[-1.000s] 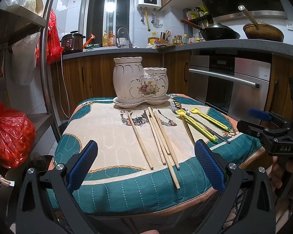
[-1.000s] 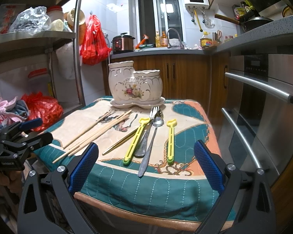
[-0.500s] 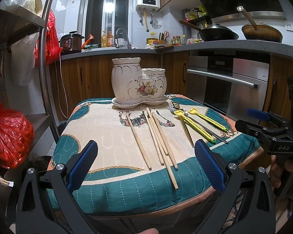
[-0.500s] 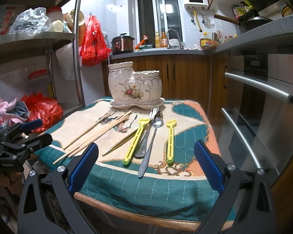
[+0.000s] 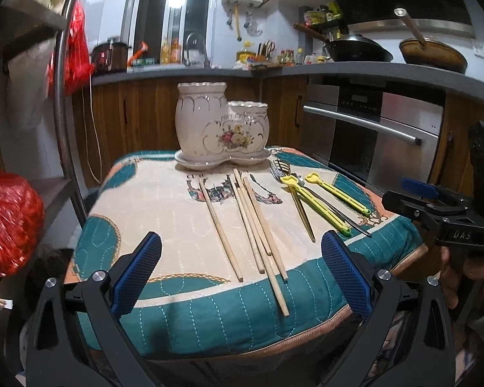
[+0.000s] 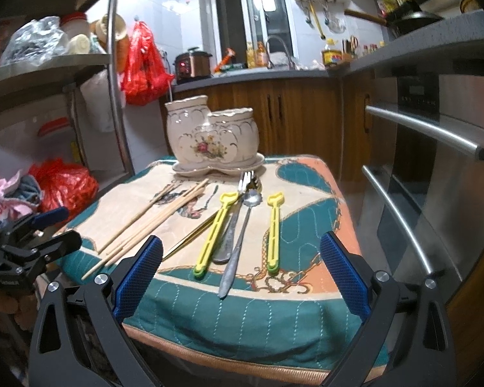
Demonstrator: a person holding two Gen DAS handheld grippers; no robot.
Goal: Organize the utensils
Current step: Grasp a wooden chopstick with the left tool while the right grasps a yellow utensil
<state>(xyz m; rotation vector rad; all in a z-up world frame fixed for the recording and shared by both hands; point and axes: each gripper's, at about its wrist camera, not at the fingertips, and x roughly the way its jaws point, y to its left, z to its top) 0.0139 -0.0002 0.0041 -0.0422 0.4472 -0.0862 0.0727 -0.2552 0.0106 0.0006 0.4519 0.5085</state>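
Observation:
A cream floral ceramic utensil holder with two cups stands on its saucer at the far side of the cloth-covered table. Several wooden chopsticks lie loose in the middle. To their right lie two yellow plastic utensils, a fork, a metal spoon and a gold chopstick. My left gripper hovers open at the near edge, in line with the chopsticks. My right gripper is open before the spoon handles, holding nothing.
A steel oven stands close on the right of the table. A metal shelf rack and red plastic bags are on the left. A kitchen counter with a wok runs behind. A hand holds the right gripper.
Both views have shifted a little, with the table slightly closer. Nothing on the table has moved, and both grippers remain open.

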